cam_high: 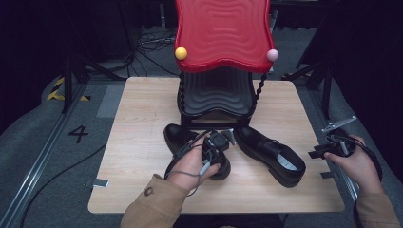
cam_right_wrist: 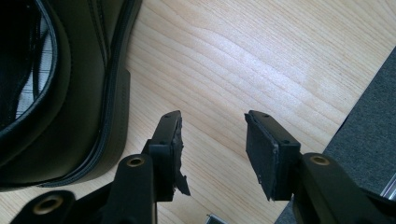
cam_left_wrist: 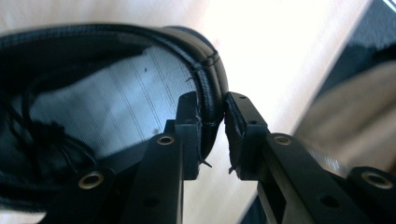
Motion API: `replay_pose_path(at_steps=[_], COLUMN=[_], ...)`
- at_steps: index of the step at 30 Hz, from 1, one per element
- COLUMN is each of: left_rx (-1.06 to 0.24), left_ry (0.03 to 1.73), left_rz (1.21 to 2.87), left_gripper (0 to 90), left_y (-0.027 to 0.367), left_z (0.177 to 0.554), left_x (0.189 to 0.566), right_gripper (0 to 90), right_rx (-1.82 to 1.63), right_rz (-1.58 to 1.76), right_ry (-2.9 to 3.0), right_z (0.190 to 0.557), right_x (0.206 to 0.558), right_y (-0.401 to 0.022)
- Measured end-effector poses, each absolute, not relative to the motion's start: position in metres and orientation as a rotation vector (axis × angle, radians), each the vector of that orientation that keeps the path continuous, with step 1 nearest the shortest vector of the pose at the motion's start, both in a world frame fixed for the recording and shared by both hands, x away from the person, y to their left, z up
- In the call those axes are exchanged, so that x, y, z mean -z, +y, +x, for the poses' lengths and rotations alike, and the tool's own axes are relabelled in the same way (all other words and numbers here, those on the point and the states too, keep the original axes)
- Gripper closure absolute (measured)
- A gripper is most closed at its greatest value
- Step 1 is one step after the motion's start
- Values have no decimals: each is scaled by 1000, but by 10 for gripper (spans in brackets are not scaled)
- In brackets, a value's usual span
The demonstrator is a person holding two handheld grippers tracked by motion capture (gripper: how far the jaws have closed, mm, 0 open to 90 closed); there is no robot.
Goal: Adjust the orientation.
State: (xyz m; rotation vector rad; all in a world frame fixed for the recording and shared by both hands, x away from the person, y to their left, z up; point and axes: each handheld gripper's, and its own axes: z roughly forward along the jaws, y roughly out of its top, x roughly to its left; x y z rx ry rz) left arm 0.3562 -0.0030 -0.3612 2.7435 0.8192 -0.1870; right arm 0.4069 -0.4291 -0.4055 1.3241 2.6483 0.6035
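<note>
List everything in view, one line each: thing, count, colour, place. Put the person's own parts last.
shoes: 2, black; left shoe under the left hand, right shoe right of centre on the table
shoe rack: 1, red top shelf, black lower shelf, at the table's far edge
balls: 2, yellow ball and pink ball, on the rack's front corners
table: 1, light wood, centre
left gripper: black, jaws astride the left shoe's heel collar
right gripper: black, open above the table's right edge

Only one readable mark: a black numeral "4" [cam_high: 78,133] on the grey floor [cam_high: 47,156], left of the table [cam_high: 142,123], near a metal rail. Yellow-black hazard stripe tape [cam_high: 59,90] lies farther left on the floor, no text. Nothing else legible.
</note>
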Motion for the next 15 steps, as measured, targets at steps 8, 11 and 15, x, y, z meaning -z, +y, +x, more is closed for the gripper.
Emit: replay_pose_path(at_steps=[8, 11, 15], left_rx=[307, 333, 307], left_ry=[822, 829, 822], left_rz=[2791, 2767, 2710], left_gripper=[720, 696, 644], left_y=[15, 18, 22], left_z=[332, 333, 335], left_x=[376, 376, 371], right_gripper=[556, 552, 550], right_rx=[-593, -598, -597], right_rz=[1328, 1320, 1320], right_ry=[2658, 2662, 2663], right_z=[408, 408, 409], right_x=[408, 409, 409], right_y=[-427, -426, -426])
